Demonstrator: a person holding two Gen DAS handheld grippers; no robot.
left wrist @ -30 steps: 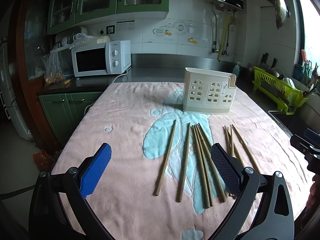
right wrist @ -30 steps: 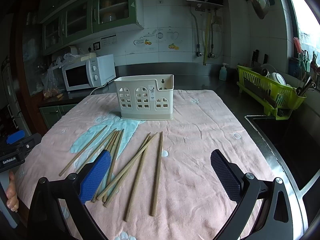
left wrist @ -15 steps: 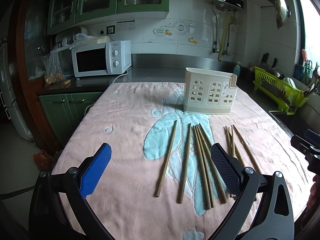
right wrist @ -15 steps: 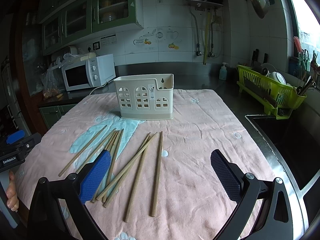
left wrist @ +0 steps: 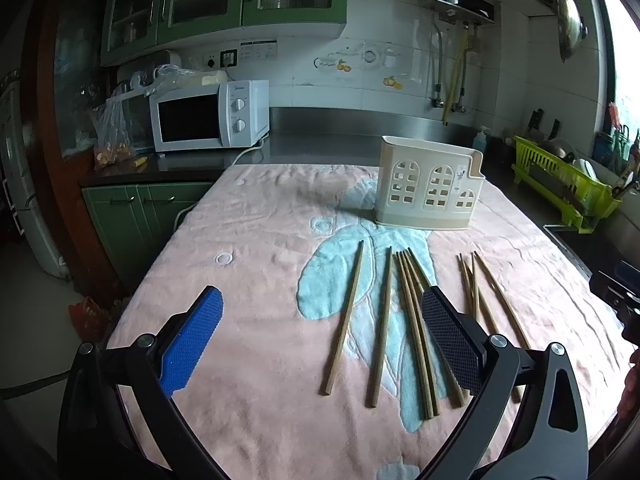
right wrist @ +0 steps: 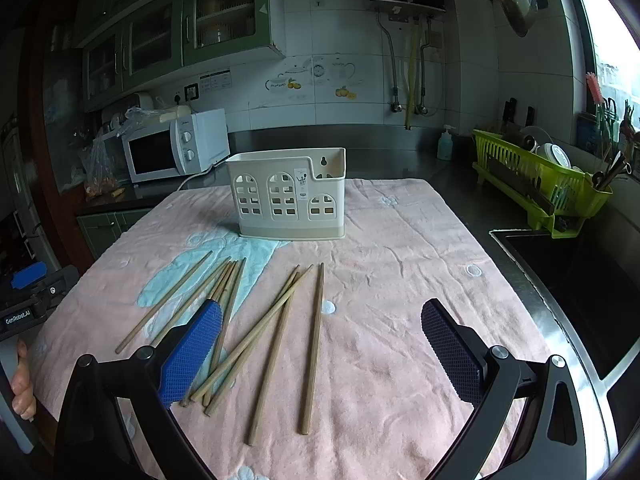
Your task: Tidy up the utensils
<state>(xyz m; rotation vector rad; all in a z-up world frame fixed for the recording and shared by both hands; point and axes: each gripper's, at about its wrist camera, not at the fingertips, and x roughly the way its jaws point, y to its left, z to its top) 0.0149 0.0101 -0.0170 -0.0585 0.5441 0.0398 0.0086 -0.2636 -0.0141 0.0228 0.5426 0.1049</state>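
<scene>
Several wooden chopsticks [left wrist: 380,320] lie loose on a pink towel [left wrist: 260,264]; they also show in the right wrist view [right wrist: 276,332]. A cream utensil holder [left wrist: 430,190] with window cut-outs stands upright behind them, also in the right wrist view [right wrist: 288,196]. My left gripper [left wrist: 320,340] is open and empty, hovering above the near ends of the left chopsticks. My right gripper [right wrist: 320,344] is open and empty above the right chopsticks.
A white microwave [left wrist: 208,120] sits on the counter at back left. A green dish rack [right wrist: 540,188] and a sink [right wrist: 560,272] lie to the right. The towel's edges drop off at left and near side.
Both grippers have barely moved; the view has shifted very slightly. Nothing was taken hold of.
</scene>
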